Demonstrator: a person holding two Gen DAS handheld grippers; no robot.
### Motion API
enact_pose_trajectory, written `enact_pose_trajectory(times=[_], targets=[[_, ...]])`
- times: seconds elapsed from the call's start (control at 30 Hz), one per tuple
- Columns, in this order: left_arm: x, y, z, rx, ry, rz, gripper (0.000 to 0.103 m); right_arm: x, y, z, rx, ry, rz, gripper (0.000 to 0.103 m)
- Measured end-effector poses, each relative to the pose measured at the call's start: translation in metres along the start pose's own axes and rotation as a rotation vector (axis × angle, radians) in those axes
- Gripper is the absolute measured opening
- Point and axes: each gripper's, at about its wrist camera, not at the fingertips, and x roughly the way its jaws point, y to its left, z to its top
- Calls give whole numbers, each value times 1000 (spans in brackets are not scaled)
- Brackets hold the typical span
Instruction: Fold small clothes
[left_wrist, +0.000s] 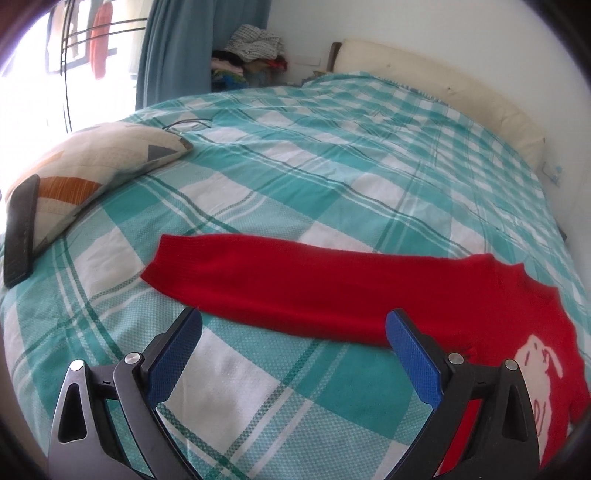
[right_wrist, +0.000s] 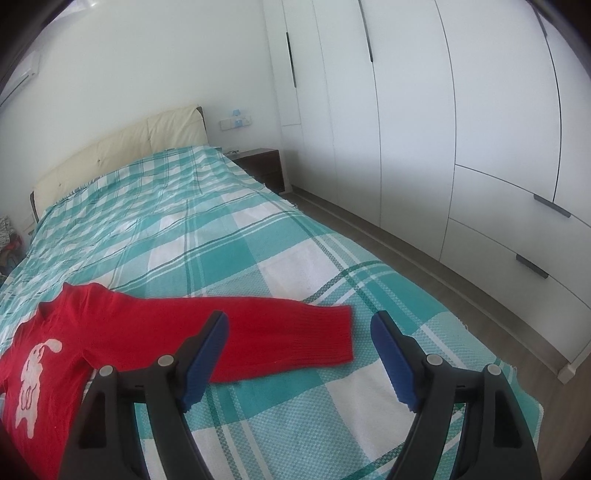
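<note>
A small red sweater (left_wrist: 369, 291) with a white animal design lies flat on the teal-and-white checked bed cover (left_wrist: 295, 166), its sleeves spread out sideways. In the left wrist view one sleeve runs to the left, and my left gripper (left_wrist: 293, 328) is open and empty just in front of it. In the right wrist view the sweater (right_wrist: 110, 332) lies at the lower left, with its other sleeve reaching right. My right gripper (right_wrist: 299, 328) is open and empty, its fingers on either side of that sleeve's cuff end.
A patterned pillow (left_wrist: 92, 170) with a black phone (left_wrist: 20, 236) leaning on it lies on the bed's left. A heap of clothes (left_wrist: 251, 51) sits beyond the bed by the blue curtain. White wardrobes (right_wrist: 443, 129) and a nightstand (right_wrist: 262, 162) stand at right.
</note>
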Motion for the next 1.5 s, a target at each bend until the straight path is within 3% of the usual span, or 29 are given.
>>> enact_pose_trajectory(times=[1.5], targets=[[1, -11, -4, 70, -12, 51, 100, -15, 5, 0, -6, -53, 57, 79]])
